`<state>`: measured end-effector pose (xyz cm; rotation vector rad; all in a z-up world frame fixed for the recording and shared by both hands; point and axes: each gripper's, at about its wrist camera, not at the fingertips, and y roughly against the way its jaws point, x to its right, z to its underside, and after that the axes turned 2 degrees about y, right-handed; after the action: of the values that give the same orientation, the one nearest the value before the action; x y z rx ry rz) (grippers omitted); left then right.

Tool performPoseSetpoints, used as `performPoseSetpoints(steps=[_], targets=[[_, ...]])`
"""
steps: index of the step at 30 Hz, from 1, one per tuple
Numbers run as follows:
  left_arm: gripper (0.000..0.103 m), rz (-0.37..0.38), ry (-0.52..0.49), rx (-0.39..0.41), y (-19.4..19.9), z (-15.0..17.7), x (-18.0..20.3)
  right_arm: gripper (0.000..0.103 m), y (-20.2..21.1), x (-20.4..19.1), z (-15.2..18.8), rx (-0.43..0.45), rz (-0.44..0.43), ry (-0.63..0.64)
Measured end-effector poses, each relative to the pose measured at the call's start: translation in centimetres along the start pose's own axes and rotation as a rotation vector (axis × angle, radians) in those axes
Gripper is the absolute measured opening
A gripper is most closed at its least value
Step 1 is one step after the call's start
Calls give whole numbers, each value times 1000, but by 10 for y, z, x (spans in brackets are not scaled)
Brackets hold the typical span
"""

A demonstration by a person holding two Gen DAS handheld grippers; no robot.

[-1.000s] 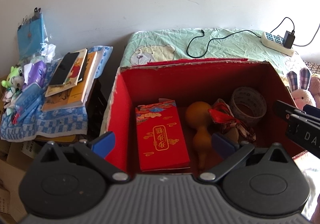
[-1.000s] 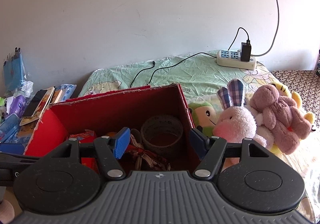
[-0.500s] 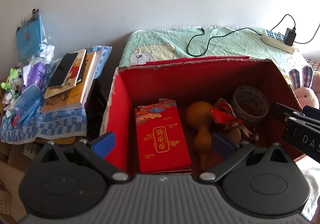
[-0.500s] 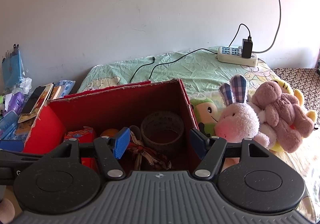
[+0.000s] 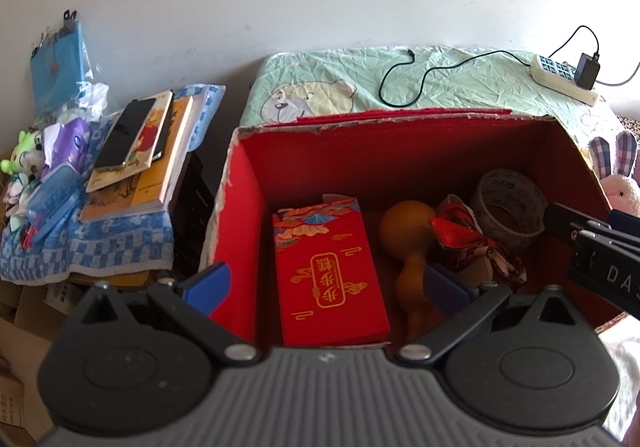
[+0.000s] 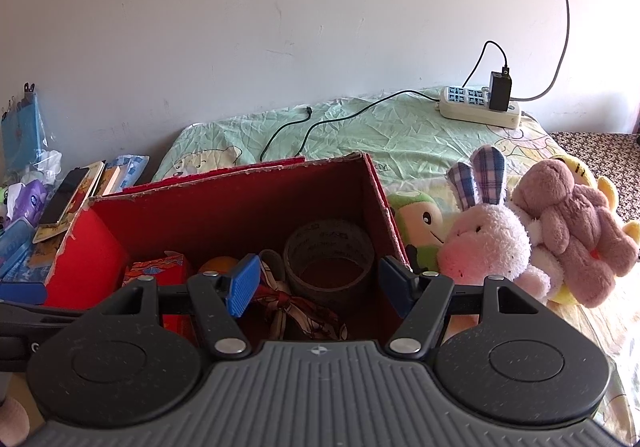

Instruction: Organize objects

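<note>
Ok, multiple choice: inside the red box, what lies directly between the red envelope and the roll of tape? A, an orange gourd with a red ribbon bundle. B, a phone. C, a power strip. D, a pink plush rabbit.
A: in the left wrist view the orange gourd and red ribbon bundle lie between the red envelope and the roll of tape inside the red box.

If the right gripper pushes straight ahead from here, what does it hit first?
Probably the tape roll inside the red box: it sits dead ahead between the open fingers of the right gripper, with the ribbon bundle lying just below that line. Depth is uncertain in this fisheye view.
</note>
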<state>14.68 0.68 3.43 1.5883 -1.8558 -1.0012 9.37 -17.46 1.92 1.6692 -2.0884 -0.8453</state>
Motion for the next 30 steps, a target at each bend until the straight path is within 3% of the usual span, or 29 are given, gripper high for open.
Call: performPoseSetpoints(steps=[30], targets=[[99,-15,-20,-6,-9,-4,6,69,-12,1,-2,-20,-19,-3]])
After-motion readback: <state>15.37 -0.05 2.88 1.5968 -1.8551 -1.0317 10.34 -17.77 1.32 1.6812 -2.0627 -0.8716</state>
